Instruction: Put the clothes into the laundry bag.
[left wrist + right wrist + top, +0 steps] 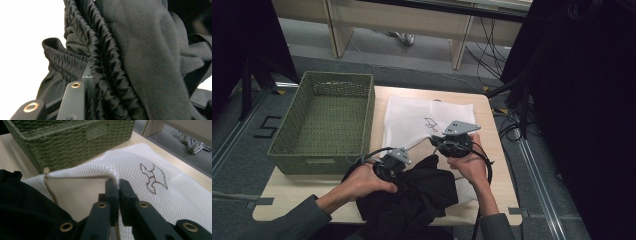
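A black garment (422, 195) with a gathered elastic waistband (105, 62) lies bunched at the table's near edge, over the front of a white mesh bag (412, 117). My left gripper (392, 162) is on the garment's left side, shut on the bunched waistband, and one pad (87, 79) presses against the gathers. My right gripper (118, 187) is shut on the bag's corded rim and holds it up off the table, so the mouth gapes toward the garment (25, 202). In the high view this right gripper (437, 142) sits just right of the garment's top.
A green woven basket (367, 115) stands empty at the table's left, close to the bag (160, 202); its wall (75, 142) rises just beyond the bag's rim. Bare wooden table (287, 192) shows at the front left. Cables and dark curtains lie to the right.
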A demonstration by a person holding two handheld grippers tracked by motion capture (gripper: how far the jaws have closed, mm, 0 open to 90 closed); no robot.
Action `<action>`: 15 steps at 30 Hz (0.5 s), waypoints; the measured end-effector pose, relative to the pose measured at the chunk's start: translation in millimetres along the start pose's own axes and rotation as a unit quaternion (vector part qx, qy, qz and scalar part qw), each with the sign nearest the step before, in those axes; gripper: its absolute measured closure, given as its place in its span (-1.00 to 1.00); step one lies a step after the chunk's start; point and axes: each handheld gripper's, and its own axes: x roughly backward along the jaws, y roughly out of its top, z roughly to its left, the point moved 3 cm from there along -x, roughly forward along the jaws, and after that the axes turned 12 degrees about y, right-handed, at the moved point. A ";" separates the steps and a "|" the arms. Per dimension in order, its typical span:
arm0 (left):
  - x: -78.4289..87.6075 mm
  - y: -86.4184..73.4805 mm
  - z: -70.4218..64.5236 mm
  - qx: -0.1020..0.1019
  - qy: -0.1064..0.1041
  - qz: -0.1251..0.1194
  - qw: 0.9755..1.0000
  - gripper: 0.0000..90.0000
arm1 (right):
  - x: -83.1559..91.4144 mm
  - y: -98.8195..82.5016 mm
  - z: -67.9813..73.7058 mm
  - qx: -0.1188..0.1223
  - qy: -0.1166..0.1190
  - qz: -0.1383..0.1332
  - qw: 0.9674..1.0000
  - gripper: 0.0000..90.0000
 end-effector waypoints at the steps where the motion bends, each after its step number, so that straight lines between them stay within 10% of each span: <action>1: -4.6 1.8 3.3 0.015 0.004 0.001 1.000 0.31 | 0.7 1.2 0.2 0.003 -0.002 -0.004 1.000 0.94; 7: -20.0 12.4 36.8 0.080 0.067 -0.014 0.994 0.28 | 7.4 6.2 3.7 0.003 0.001 -0.007 1.000 0.94; 15: -47.0 8.7 70.3 0.157 0.162 -0.050 0.973 0.08 | 6.8 6.0 3.4 0.008 -0.010 -0.003 1.000 0.94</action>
